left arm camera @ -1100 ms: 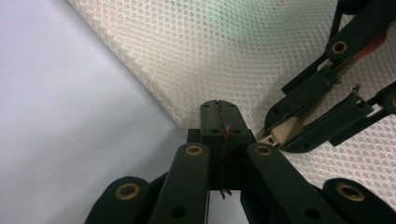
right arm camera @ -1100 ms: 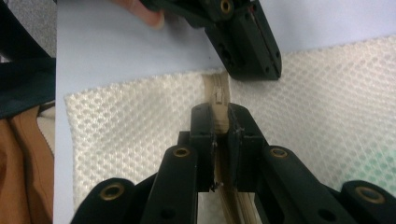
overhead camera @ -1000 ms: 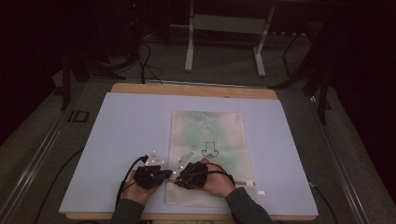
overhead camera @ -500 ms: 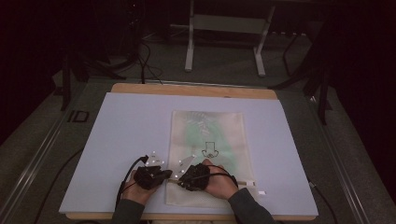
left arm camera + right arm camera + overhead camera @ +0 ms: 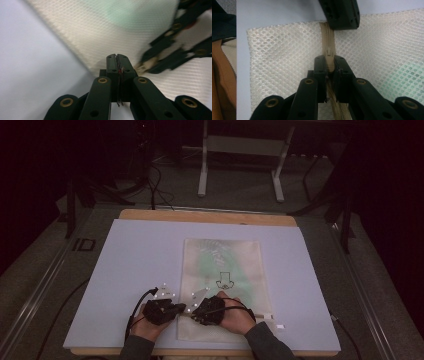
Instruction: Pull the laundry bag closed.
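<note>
A cream mesh bag point(image 5: 222, 265) lies flat on the white board, with something green and a black drawing showing through it. Its zipper point(image 5: 327, 37) runs along the near end. My right gripper point(image 5: 329, 62) is shut on the zipper pull point(image 5: 329, 53), a short way in from the bag's left corner. My left gripper point(image 5: 116, 58) pinches the bag's edge at the zipper's end, jaws pressed together, though they have just been opening a little. In the high view the left gripper point(image 5: 183, 309) and right gripper point(image 5: 195, 313) meet tip to tip at that corner.
The white board point(image 5: 140, 255) lies on a wooden table point(image 5: 200, 216). Small white pieces point(image 5: 280, 326) lie at the bag's near right. Metal stand legs point(image 5: 240, 165) and cables are on the dark floor behind. A sleeve point(image 5: 222, 22) is at the right gripper view's left edge.
</note>
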